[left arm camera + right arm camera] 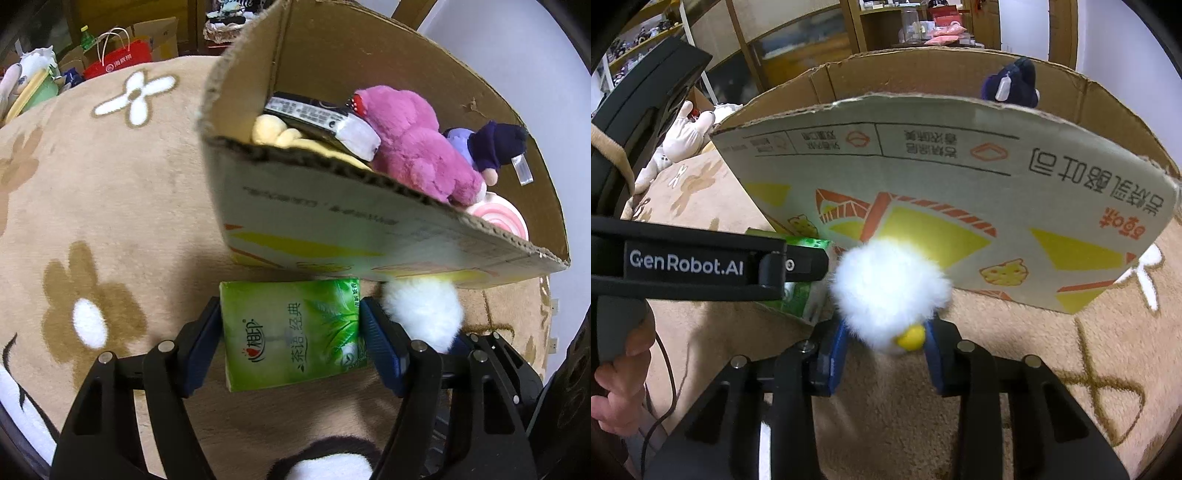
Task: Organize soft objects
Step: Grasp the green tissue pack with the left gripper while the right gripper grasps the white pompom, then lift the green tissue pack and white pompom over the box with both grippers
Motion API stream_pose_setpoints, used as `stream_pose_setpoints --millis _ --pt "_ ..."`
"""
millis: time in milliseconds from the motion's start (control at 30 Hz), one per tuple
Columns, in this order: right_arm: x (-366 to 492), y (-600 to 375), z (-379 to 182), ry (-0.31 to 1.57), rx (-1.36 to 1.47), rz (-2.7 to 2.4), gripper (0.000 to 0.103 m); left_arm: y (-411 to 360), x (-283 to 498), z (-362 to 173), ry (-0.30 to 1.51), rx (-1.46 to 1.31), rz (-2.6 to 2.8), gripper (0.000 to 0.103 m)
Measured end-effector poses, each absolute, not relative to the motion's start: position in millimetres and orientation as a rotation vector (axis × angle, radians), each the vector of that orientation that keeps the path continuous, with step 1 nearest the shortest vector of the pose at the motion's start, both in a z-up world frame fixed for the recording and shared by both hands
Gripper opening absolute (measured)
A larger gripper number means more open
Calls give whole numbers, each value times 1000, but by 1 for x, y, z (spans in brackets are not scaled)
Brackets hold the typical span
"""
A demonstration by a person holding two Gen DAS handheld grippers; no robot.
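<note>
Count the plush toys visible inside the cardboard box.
3 plainly plush: a yellow toy at the box's left end, a pink bear in the middle, a purple doll to its right. Others may be hidden below.

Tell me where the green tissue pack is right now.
In the left wrist view the green tissue pack lies low-centre on the beige blanket, between the left hand-held gripper's pads, beside the white fluffy toy.

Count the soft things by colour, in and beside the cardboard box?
Pink plush toy: 1
Purple doll: 1
Yellow plush: 1
Pink-and-white swirl cushion: 1
White fluffy ball: 1
Green tissue pack: 1
Total: 6
</note>
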State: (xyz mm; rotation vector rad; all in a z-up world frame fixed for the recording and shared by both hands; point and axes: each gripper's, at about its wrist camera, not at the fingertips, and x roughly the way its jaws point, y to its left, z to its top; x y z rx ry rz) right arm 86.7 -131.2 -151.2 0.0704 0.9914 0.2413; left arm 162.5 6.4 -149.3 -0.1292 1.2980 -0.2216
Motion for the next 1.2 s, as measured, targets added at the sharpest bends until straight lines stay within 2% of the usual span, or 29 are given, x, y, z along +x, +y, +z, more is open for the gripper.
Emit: stream_pose_setpoints --millis 500,933,1200 --pt "73 -161 -126 939 101 124 38 9 122 -123 1154 -65 -194 72" --pt "36 -191 -71 818 109 63 38 14 87 -65 973 -36 -182 72" --pt "8 -197 -26 691 93 45 38 10 52 -18 784 12 -181 72"
